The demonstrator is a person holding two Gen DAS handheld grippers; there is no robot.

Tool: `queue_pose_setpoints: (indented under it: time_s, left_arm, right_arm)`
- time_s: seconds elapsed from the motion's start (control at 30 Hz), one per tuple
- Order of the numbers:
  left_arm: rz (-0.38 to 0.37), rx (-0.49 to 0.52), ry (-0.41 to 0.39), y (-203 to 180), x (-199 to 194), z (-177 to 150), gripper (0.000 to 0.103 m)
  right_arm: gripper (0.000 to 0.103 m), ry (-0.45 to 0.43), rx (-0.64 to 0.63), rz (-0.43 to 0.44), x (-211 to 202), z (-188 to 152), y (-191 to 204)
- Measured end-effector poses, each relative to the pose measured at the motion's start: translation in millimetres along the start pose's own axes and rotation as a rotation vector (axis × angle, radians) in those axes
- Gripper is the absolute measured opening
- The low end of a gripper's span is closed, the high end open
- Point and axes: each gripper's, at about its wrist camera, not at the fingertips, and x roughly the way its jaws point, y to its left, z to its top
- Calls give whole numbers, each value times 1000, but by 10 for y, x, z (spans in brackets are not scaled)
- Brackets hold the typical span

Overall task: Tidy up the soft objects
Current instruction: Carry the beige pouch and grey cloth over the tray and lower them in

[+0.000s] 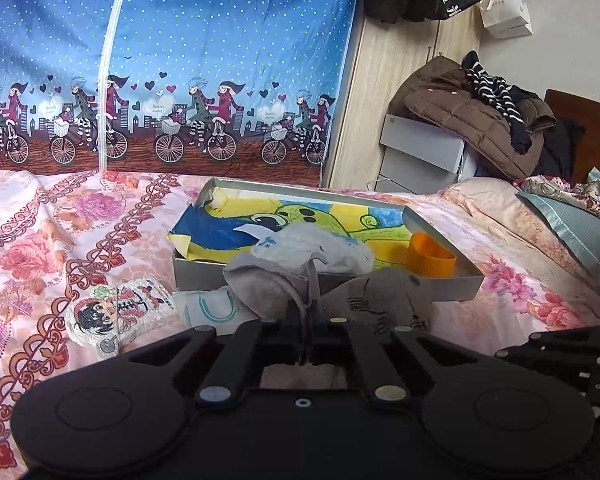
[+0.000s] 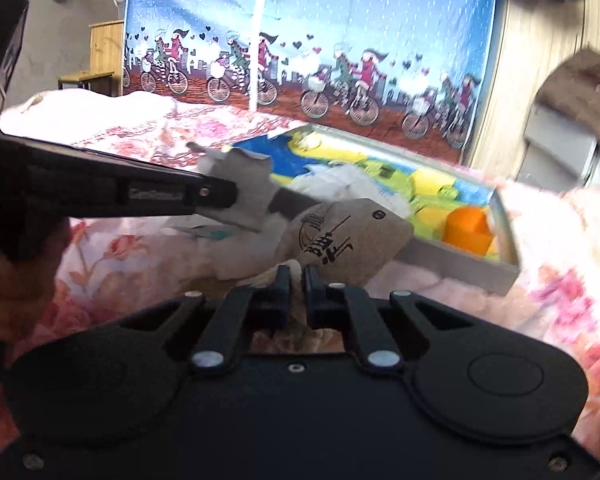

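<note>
A grey-brown cloth pouch (image 1: 384, 300) with black print lies slack on the flowered bedspread, against the front wall of a shallow silver box (image 1: 196, 276). My left gripper (image 1: 306, 332) is shut on the pouch's gathered mouth and drawstring. In the right wrist view the printed pouch (image 2: 340, 236) stretches between both grippers: my right gripper (image 2: 298, 280) is shut on its near edge, and the left gripper (image 2: 232, 196) comes in from the left, pinching the far edge. The box holds a blue-yellow drawn cloth (image 1: 236, 228), a white cloth (image 1: 320, 248) and an orange cup (image 1: 430, 258).
A cartoon-print patch (image 1: 116, 312) and a white packet (image 1: 208, 308) lie on the bedspread left of the pouch. A blue bicycle-print tent wall (image 1: 220, 60) stands behind the box. A pillow (image 1: 580, 224) and a heap of jackets (image 1: 472, 116) are at the right.
</note>
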Motion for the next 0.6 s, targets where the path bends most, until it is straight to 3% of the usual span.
queue_pose_setpoints:
  time_s: [0.6]
  left_arm:
    - [-16,52,-96,-193,-189,55,2]
  right_arm:
    - [1,-114,-219,-151,-178,115,89]
